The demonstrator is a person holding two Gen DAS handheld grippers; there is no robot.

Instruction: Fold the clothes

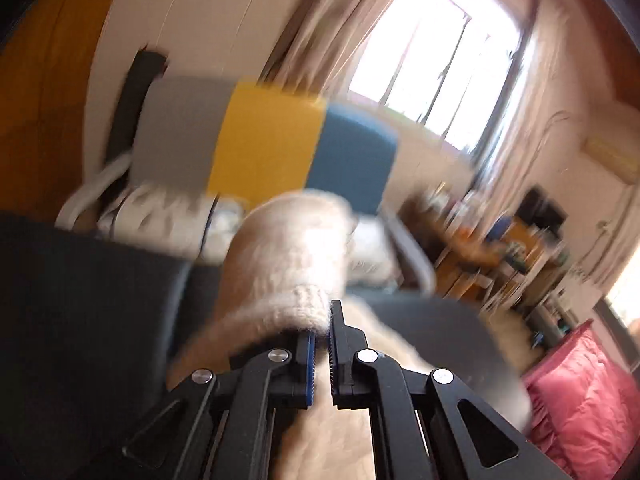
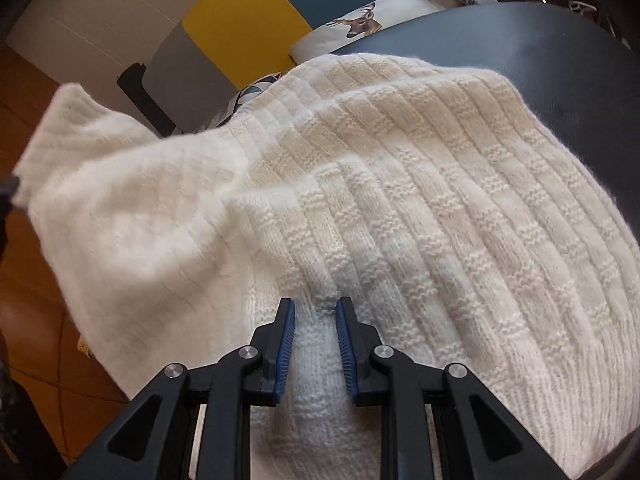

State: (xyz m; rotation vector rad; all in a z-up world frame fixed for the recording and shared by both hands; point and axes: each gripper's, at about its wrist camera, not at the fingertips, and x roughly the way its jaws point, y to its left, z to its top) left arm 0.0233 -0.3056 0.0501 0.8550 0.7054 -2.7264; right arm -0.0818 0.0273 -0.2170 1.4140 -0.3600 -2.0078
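You'll find no readable text, no labels, no brands, no numbers, no signs in either wrist view.

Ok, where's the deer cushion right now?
Right wrist view, top centre: the deer cushion sits just beyond the white sweater's far edge, below the yellow and blue panels, against the dark table.

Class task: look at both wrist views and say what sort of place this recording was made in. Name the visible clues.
Most likely a lived-in home room, perhaps a living room or bedroom. Clues: a curtained window, a deer-print cushion beside a grey, yellow and blue panel, and a cluttered shelf near pink bedding.
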